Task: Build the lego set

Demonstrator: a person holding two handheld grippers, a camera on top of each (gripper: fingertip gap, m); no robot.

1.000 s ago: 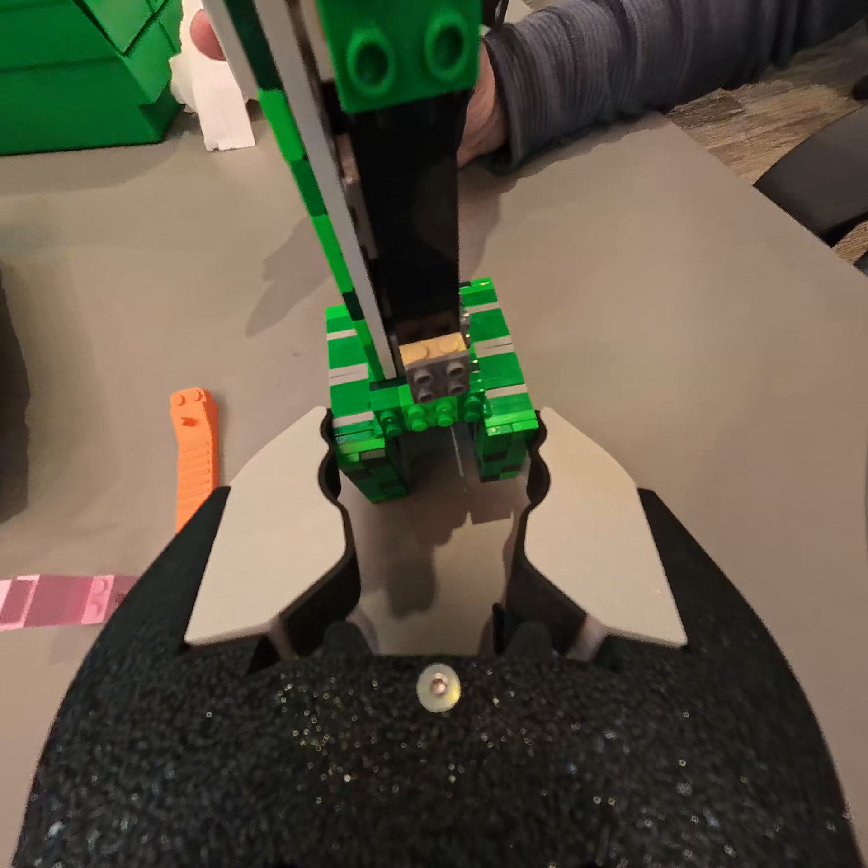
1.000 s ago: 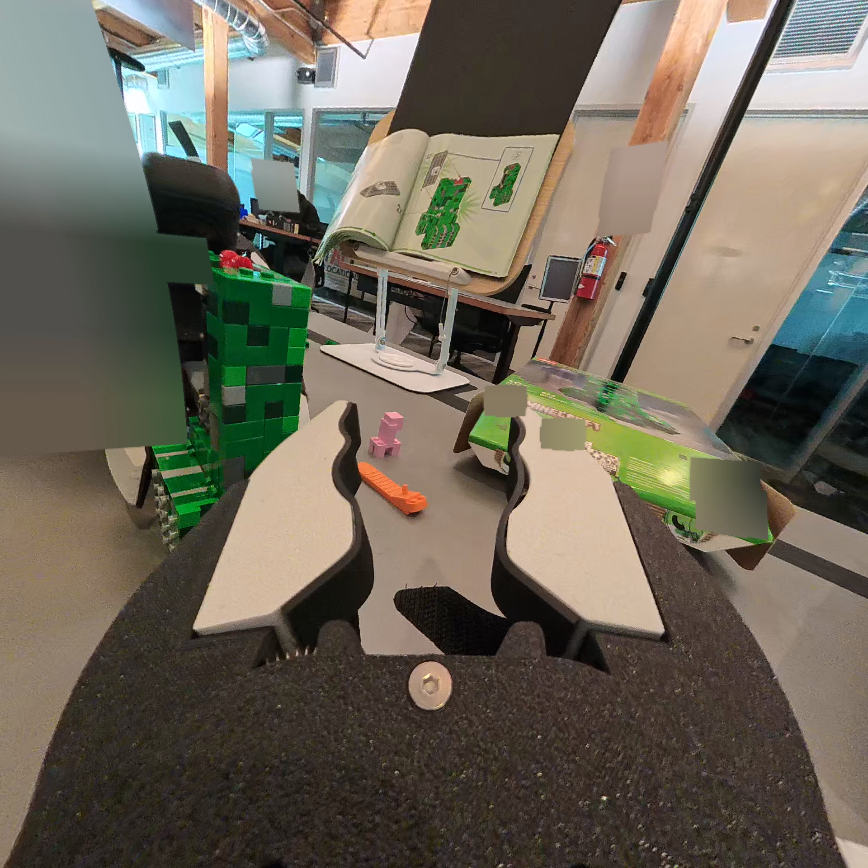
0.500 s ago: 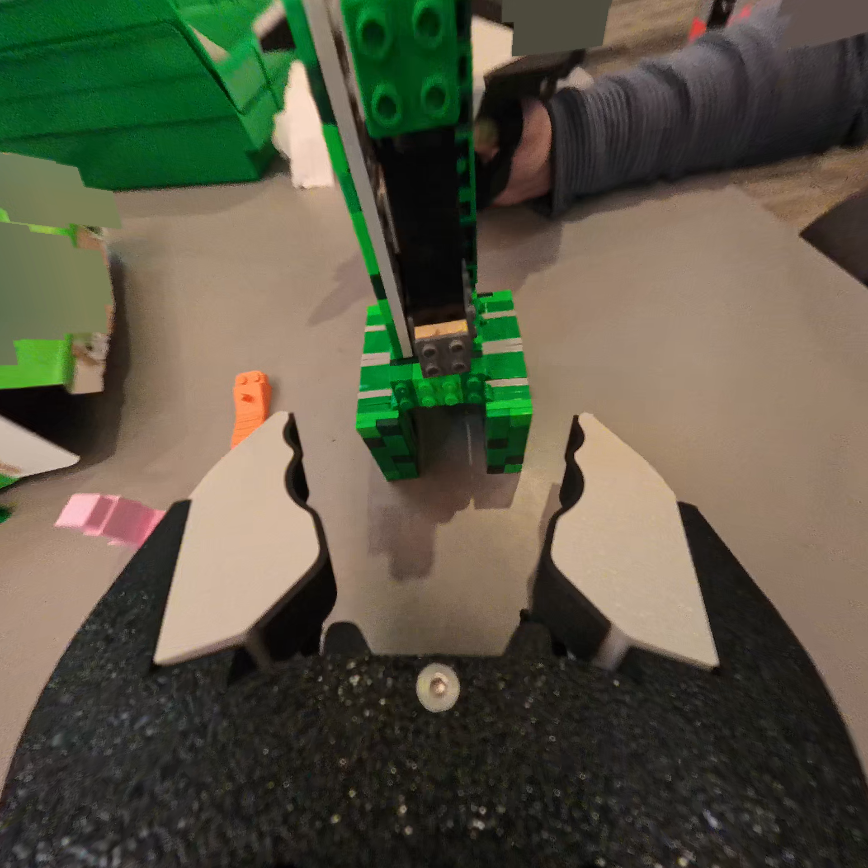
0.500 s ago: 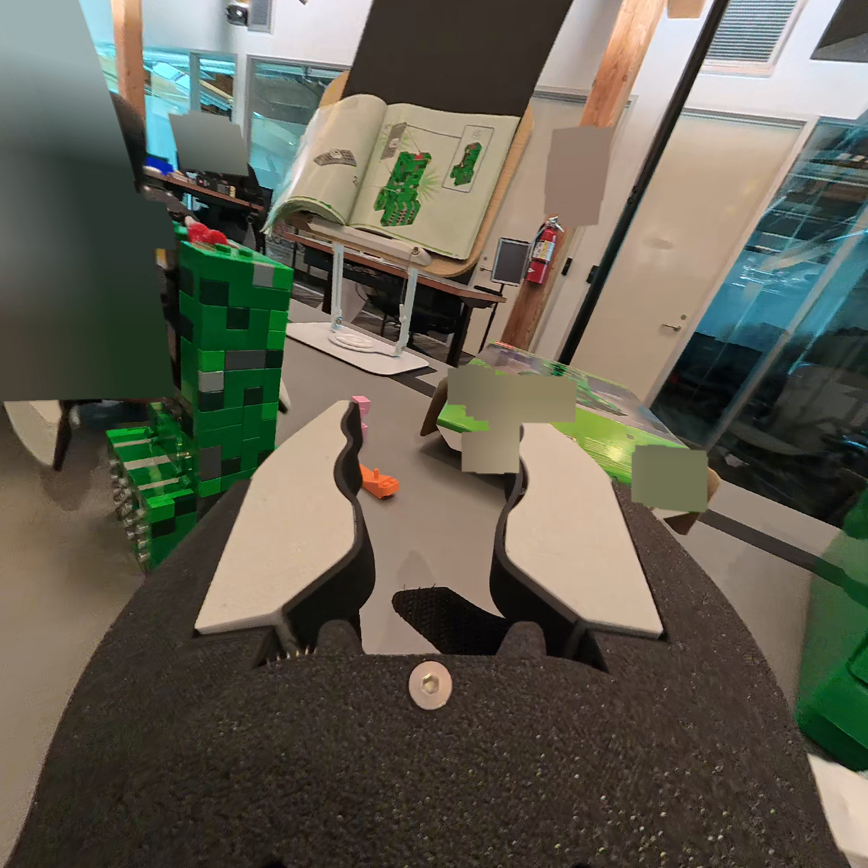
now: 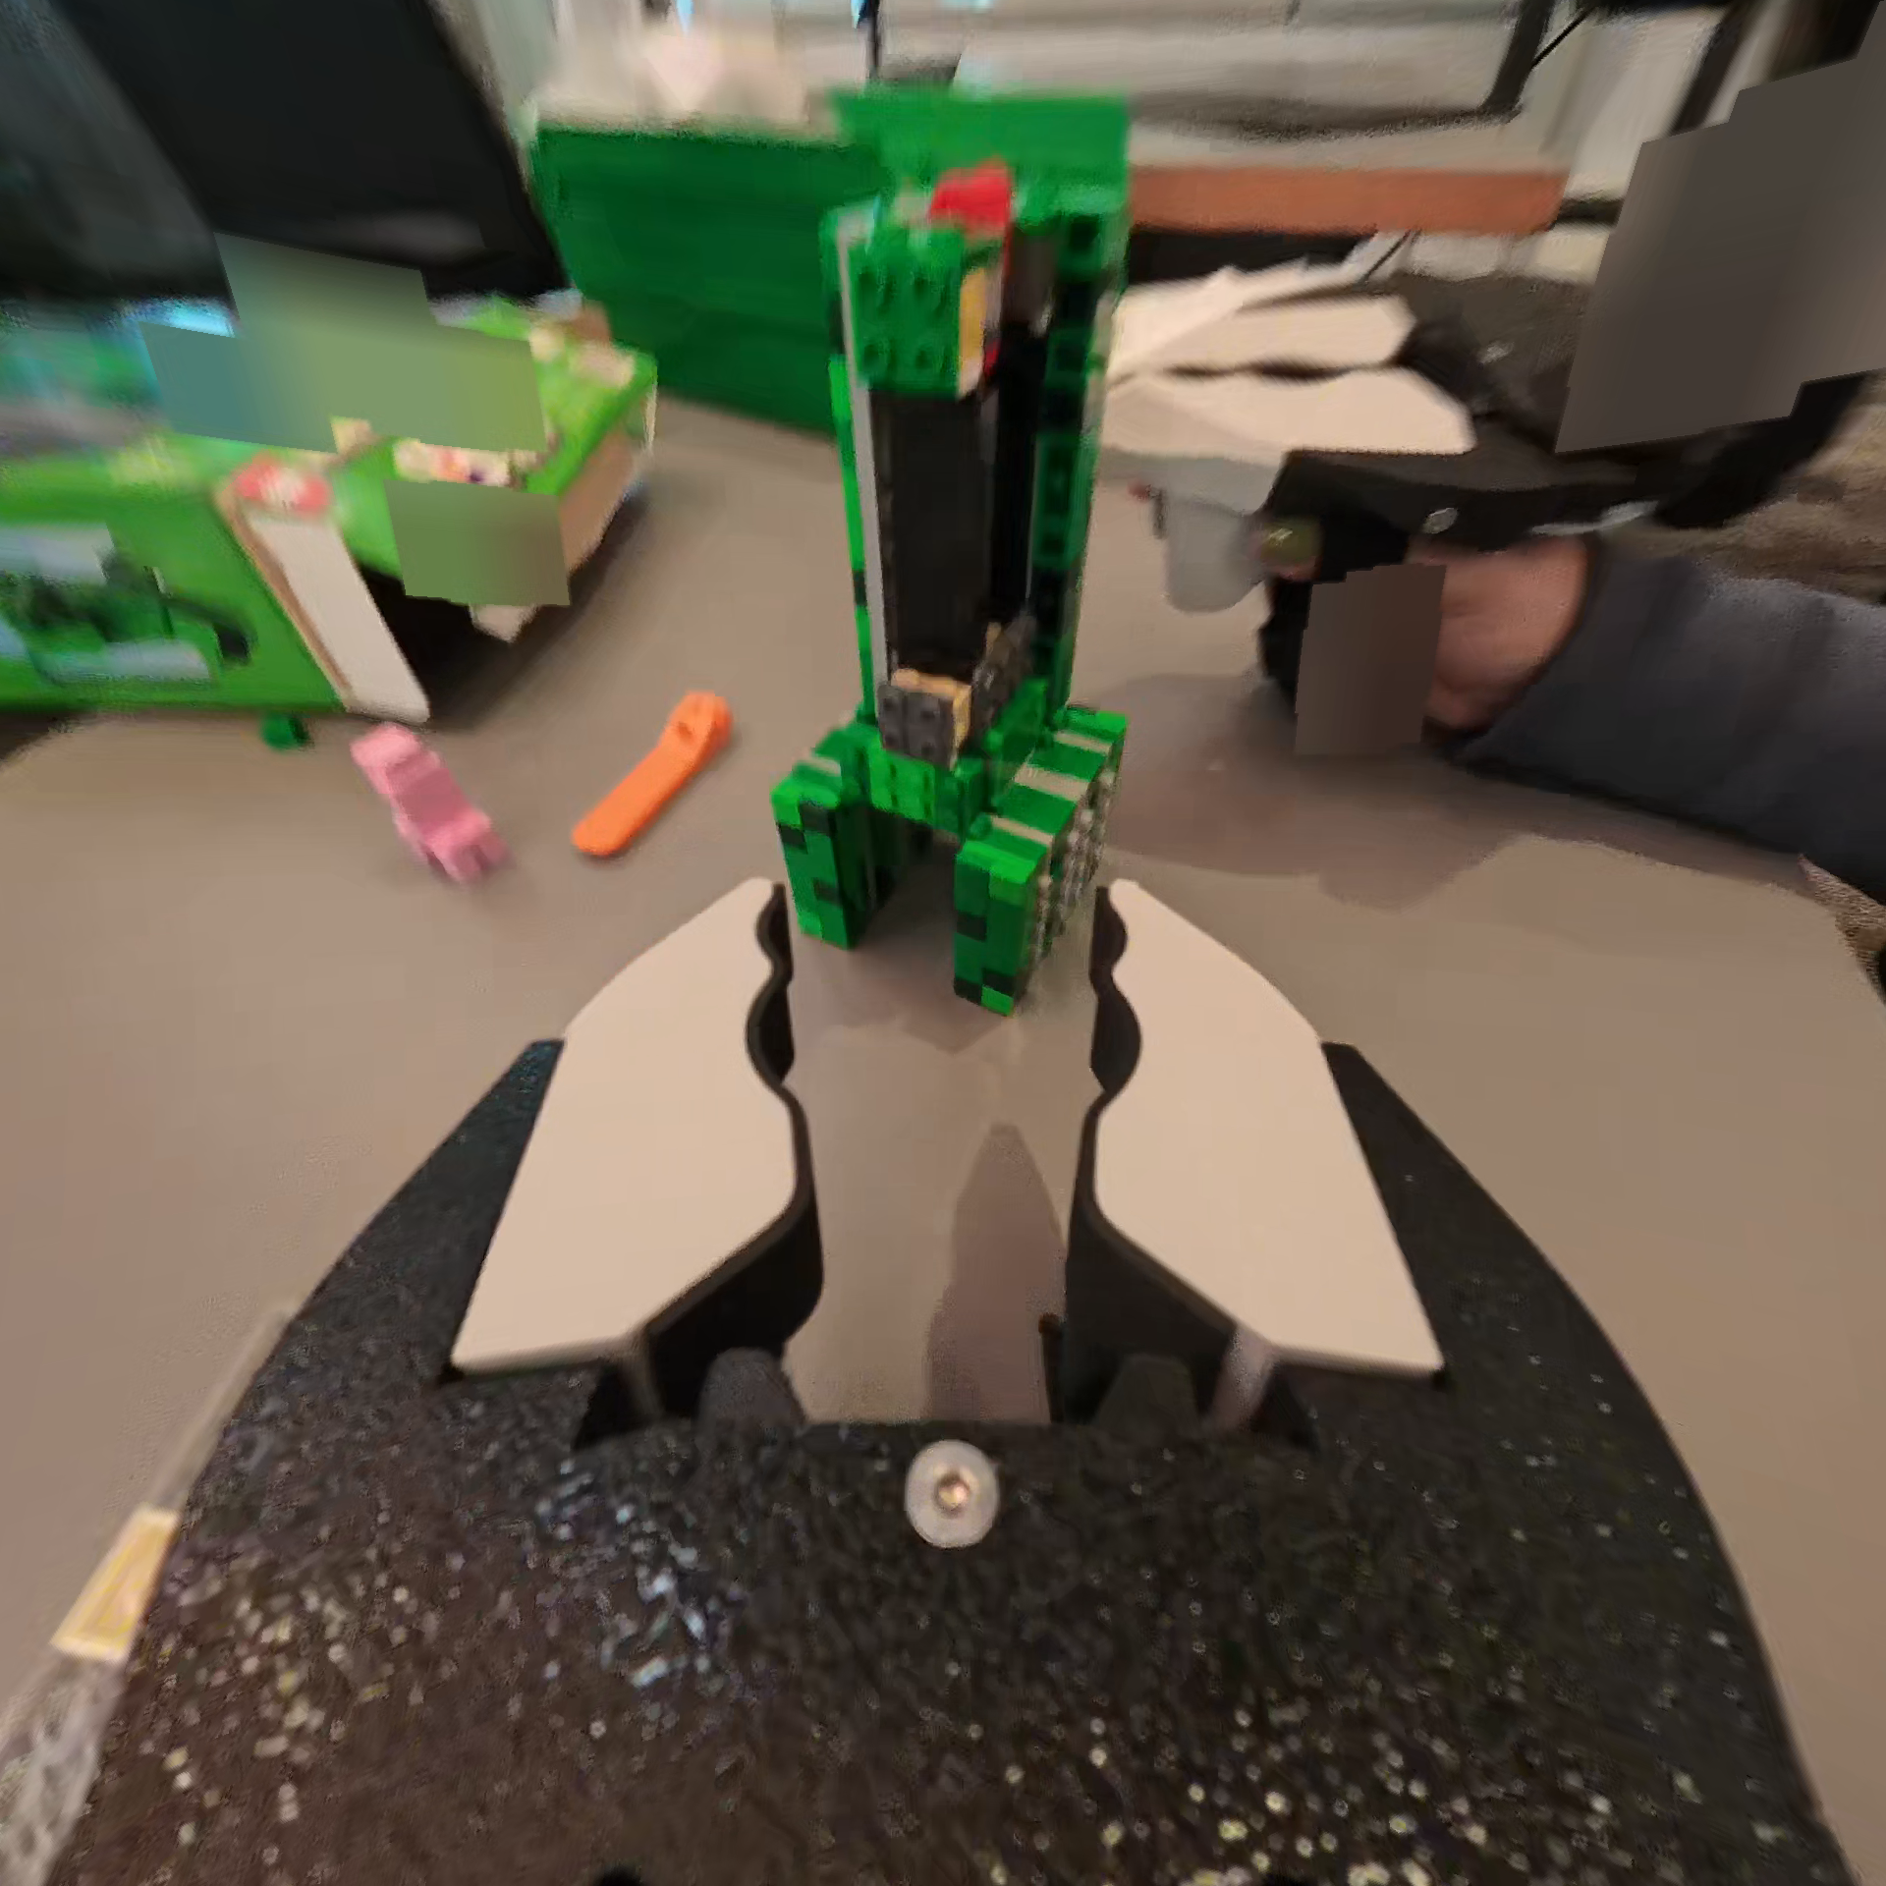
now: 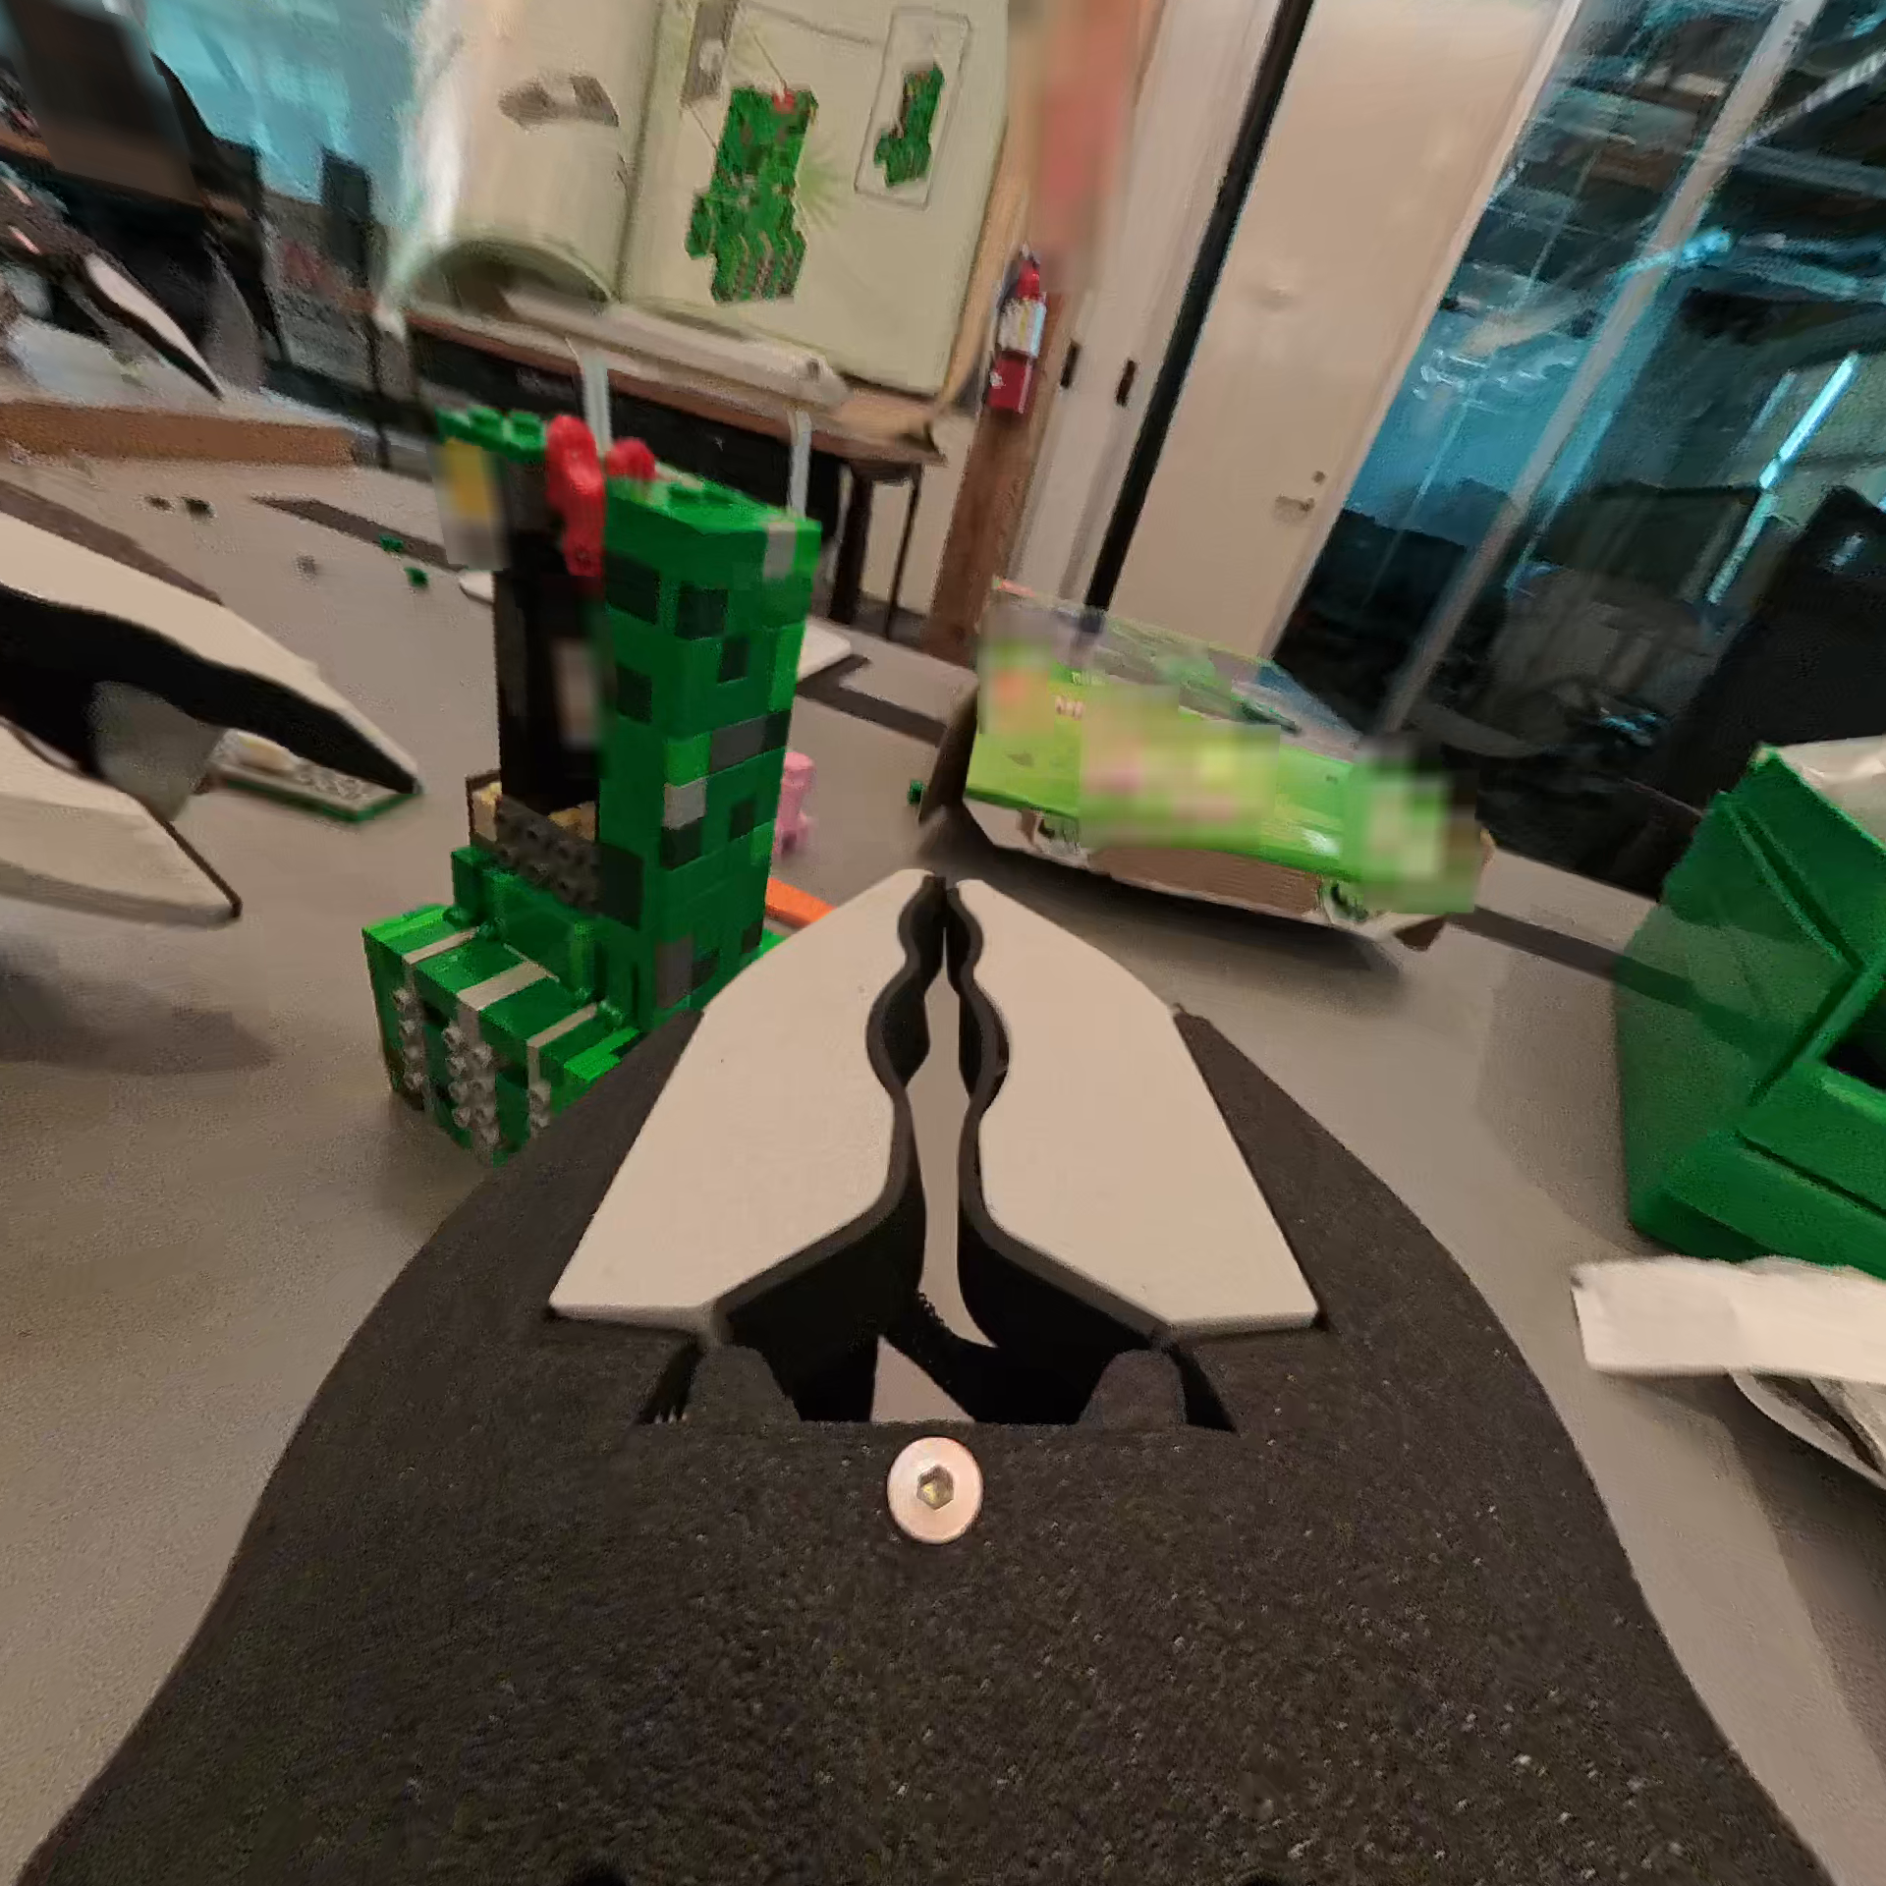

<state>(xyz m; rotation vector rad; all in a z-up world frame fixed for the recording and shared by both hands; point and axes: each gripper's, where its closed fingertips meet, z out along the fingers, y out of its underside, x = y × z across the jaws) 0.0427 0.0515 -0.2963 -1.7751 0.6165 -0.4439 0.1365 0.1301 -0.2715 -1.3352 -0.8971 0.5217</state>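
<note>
A tall green brick-built figure (image 5: 959, 633) with a black hollow back is standing upright on the grey desk (image 5: 255, 1021), between the two grippers.

The left gripper (image 5: 939, 919) is hovering just in front of the figure's blocky feet, its jaws standing partly open with nothing in them and the feet just beyond the tips, not pressed. The right gripper (image 6: 944, 898) is sitting just beside the figure's base, its jaws closed together on nothing. A flat orange plastic tool (image 5: 653, 786) and a small pink brick animal (image 5: 429, 801) are lying on the desk near the figure. A green printed cardboard box (image 6: 1214, 776) is resting farther off, and an open instruction booklet (image 6: 735, 174) is propped on a stand behind.
</note>
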